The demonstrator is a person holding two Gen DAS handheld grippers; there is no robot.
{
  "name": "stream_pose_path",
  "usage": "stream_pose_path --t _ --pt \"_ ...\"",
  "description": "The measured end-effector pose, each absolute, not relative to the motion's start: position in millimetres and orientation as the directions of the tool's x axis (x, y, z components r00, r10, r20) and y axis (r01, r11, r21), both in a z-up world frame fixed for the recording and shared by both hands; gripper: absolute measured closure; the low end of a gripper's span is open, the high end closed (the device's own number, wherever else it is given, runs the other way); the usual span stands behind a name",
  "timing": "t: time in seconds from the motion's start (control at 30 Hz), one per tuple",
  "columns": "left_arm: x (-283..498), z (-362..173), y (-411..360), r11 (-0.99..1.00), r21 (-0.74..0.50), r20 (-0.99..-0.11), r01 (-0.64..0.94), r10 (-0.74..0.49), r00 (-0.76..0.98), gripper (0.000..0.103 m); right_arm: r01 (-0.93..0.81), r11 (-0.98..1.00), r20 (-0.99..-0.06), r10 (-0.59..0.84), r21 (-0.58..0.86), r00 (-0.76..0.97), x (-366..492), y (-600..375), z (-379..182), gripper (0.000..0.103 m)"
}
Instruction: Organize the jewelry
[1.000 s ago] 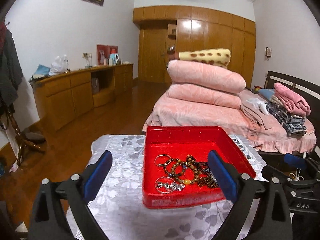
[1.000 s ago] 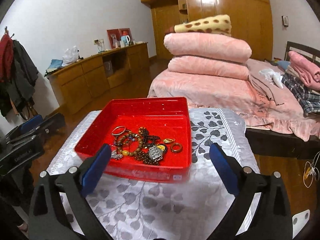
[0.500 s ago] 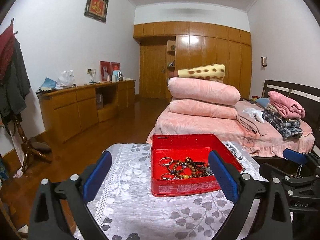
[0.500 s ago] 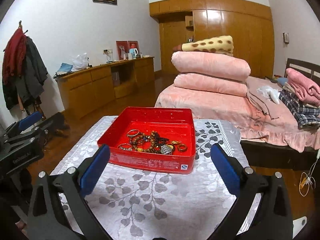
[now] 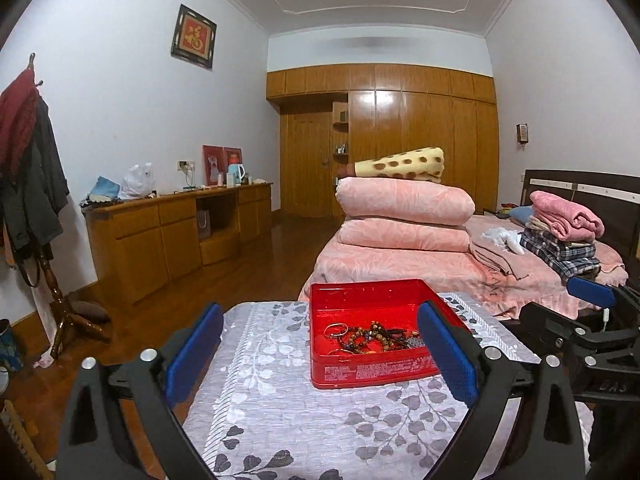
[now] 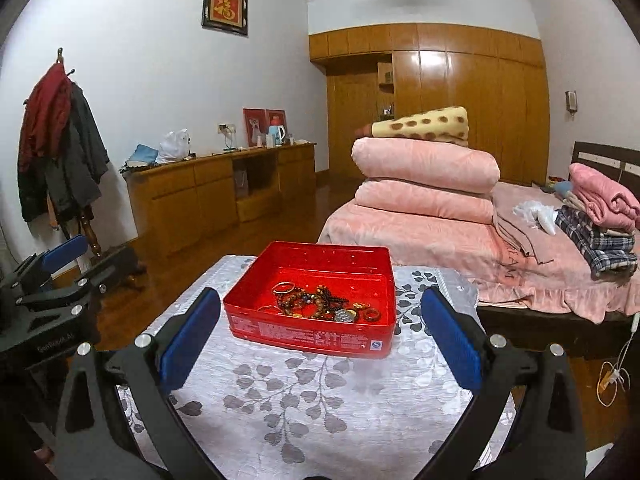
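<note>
- A small table covered in a silver-grey cloth with a leaf pattern (image 6: 304,396) fills the foreground of both wrist views.
- Behind it lies dark wooden flooring (image 5: 256,268), a long honey-coloured wooden sideboard (image 5: 168,236) along the white wall, and a wall of glossy wooden wardrobe doors (image 6: 472,116) at the far end.
- To the right stands a bed with a pink bedspread (image 6: 440,240), stacked with folded pink quilts (image 5: 404,216) and a yellow blanket with brown spots (image 5: 400,165) on top.
- A wooden coat stand hung with red and dark garments (image 6: 60,144) sits by the left wall, below a framed red-and-gold picture (image 6: 225,7).
- A shallow red rectangular tin (image 6: 316,300) rests on the cloth, toward the table's far side; inside, at its near end, lies a tangled heap of jewelry (image 6: 320,304) (brown bead bracelets, metal rings, a small pendant).
- The left gripper (image 5: 320,352), black with blue pads, hovers low over the near part of the table, aimed level at the tin; its jaws are spread wide and carry nothing.
- The right gripper (image 6: 320,336) hovers likewise, level and centred on the tin, jaws also wide apart and empty.
- Neither gripper touches the tin or the cloth.
</note>
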State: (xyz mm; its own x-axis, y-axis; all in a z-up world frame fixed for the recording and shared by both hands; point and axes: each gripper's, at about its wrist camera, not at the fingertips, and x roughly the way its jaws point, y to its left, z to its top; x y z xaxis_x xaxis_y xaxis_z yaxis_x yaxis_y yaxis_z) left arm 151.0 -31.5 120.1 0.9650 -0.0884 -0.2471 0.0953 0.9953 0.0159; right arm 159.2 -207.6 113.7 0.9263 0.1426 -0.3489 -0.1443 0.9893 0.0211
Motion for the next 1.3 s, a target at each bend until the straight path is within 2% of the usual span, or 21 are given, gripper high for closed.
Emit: stream_pose_path --t 0.5,1.3 --pt "130 124 -31 0.993 0.019 -0.226 0.118 -0.110 0.968 0.008 -0.149 0.989 -0.311 0.146 0.014 0.939 143 -205 124 0.006" --pt "126 125 -34 0.993 0.016 -0.221 0.120 -0.114 0.969 0.008 -0.151 0.988 -0.307 0.149 0.016 0.940 142 -207 124 0.006"
